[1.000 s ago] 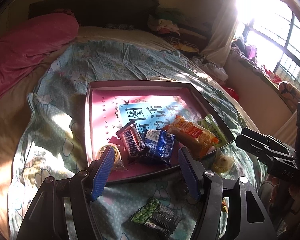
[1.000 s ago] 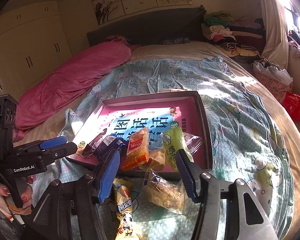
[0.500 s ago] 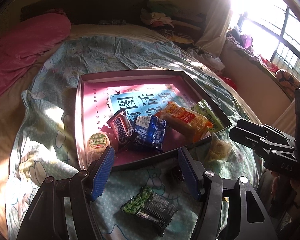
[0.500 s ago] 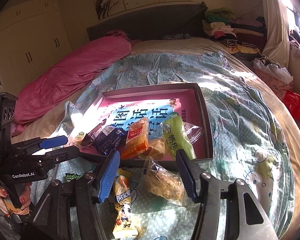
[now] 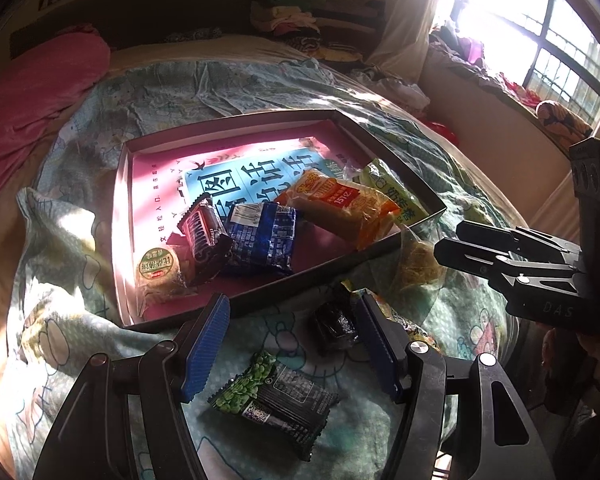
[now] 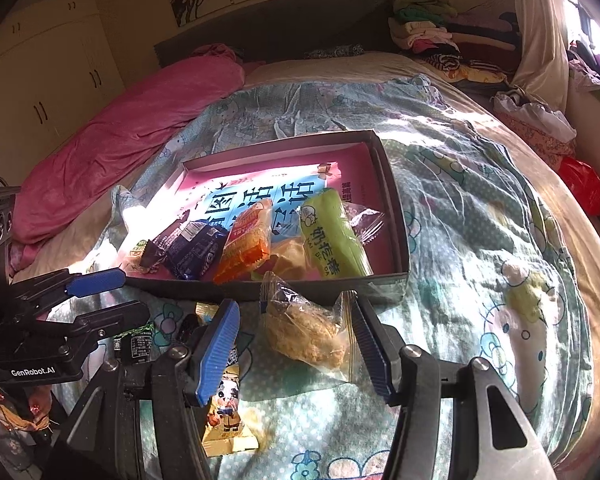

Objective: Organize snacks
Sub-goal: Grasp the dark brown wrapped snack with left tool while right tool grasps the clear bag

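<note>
Left gripper [image 5: 292, 344] spread, ribbed blue pads, nothing pinched; glossy green-black pea packet [image 5: 274, 398] lies below them, lower centre. Right gripper [image 6: 296, 348] spread, straddling a crinkly clear bag [image 6: 306, 330] of crumbly cake. Shallow dark-walled cardboard box [image 6: 398, 216] mid-frame holds foil snack packets.
</note>
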{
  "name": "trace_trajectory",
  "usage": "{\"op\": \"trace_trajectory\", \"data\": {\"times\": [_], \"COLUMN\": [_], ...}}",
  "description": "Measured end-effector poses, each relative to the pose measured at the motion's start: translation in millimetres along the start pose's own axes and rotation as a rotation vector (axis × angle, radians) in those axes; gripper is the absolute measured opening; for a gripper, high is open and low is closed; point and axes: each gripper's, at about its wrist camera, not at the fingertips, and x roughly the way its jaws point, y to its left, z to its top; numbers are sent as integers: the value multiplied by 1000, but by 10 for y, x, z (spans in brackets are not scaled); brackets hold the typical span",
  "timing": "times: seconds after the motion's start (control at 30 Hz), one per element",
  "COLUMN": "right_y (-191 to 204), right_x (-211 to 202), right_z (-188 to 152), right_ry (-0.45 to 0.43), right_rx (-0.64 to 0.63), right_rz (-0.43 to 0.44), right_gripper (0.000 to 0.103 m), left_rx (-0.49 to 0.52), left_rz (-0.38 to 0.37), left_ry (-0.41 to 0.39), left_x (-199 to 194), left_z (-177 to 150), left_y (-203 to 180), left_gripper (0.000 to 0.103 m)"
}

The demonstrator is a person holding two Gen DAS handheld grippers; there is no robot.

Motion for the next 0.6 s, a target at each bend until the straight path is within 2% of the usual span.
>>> {"op": "trace_trajectory", "data": {"times": [0.6], "right_y": [-91], "right_x": [226], "right_z": [-137], "right_ry": [71], "right_rx": [49], "right_rz": [1], "right_gripper": [58], "left_rx": [110], "left_rz": [40], "left_ry": [113], "left_x": [331], "left_z": [-99], "left_y": [-217], "left_gripper": [67]}}
